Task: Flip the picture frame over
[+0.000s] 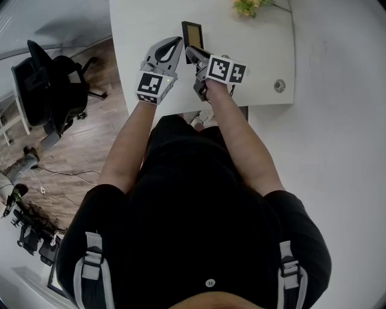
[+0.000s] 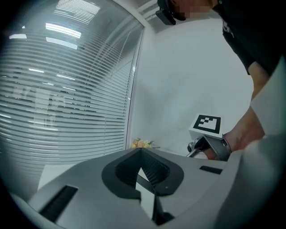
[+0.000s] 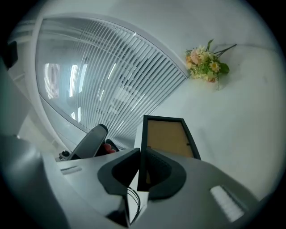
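Note:
The picture frame (image 1: pixel 193 33) is black with a tan back and sits on the white table (image 1: pixel 265 54). Its tan side (image 3: pixel 167 136) faces up in the right gripper view. My right gripper (image 1: pixel 190 54) is shut on the frame's near left edge, and the black rim stands between its pads (image 3: pixel 140 154). My left gripper (image 1: pixel 178 42) hovers just left of the frame with its fingertips together (image 2: pixel 140 152) and nothing visibly in them. From the left gripper view, the right gripper's marker cube (image 2: pixel 206 124) shows to the right.
A small bunch of flowers (image 1: pixel 250 6) lies at the table's far edge, beyond the frame (image 3: pixel 206 62). A round cable grommet (image 1: pixel 278 86) is set in the table at the right. A black office chair (image 1: pixel 51 84) stands on the floor to the left. Blinds (image 3: pixel 103 80) line the wall behind.

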{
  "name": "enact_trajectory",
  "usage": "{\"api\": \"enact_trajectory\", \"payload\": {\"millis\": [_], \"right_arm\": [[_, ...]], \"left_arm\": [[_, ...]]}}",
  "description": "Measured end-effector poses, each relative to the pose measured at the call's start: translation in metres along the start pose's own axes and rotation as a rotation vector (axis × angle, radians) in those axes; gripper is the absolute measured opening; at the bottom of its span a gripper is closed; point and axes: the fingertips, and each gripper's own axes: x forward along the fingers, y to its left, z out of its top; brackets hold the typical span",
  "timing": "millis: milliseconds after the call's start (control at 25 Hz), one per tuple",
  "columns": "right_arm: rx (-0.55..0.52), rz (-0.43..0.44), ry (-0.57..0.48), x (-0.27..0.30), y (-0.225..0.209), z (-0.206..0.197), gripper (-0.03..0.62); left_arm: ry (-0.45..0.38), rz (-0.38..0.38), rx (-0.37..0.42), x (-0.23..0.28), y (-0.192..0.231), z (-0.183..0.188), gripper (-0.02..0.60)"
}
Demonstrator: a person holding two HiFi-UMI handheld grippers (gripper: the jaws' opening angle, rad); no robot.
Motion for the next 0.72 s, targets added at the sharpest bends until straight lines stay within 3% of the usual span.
{"api": "enact_trajectory", "payload": {"millis": [280, 440, 720], "right_arm": [[0.133, 0.141, -0.03, -0.002, 0.004, -0.001, 0.051], [0.168, 0.197, -0.035, -0.004, 0.004, -0.001, 0.051], [0.323, 0.294, -0.059, -0.015, -0.011, -0.008, 0.051]], "left_arm": [[0.007, 0.003, -0.004, 0.0, 0.0, -0.007, 0.006], [0.005, 0.001, -0.016, 0.0, 0.0, -0.01, 0.006], [0.012, -0.005, -0.02, 0.002, -0.008, -0.017, 0.006]]}}
